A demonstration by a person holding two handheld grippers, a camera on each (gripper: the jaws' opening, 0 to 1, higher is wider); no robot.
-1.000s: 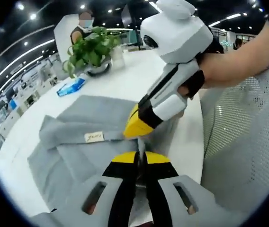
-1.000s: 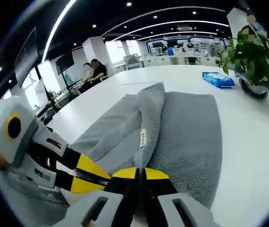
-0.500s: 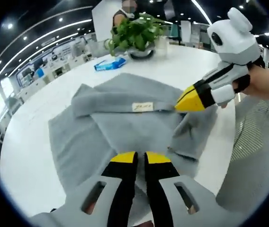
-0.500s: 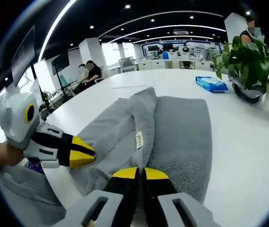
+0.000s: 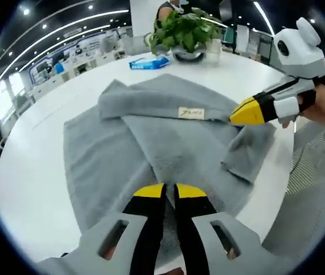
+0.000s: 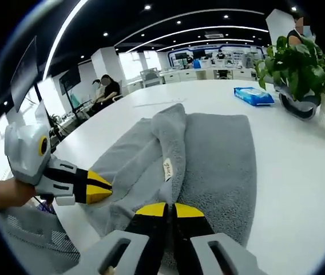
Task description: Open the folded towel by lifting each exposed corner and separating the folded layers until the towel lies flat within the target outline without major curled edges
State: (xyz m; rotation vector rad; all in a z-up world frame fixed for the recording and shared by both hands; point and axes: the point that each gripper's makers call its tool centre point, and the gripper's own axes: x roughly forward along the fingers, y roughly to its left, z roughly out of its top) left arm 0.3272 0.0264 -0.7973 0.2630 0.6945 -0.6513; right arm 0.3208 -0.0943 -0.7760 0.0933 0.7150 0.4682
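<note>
Both tools pulled apart since earlier, spreading soft grey terry towel over white bench. Left tool, right tool clamped on towel edge. Limp, light; grab corners.

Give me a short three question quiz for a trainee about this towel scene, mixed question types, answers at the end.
1. True or false: the grey towel lies fully flat on the white table.
2. The towel's small label sits: A) on a folded edge B) on the plant pot C) on the blue packet.
3. Fill in: the right tongs are closed on the ____.

Key: 1 false; 2 A; 3 towel.
</note>
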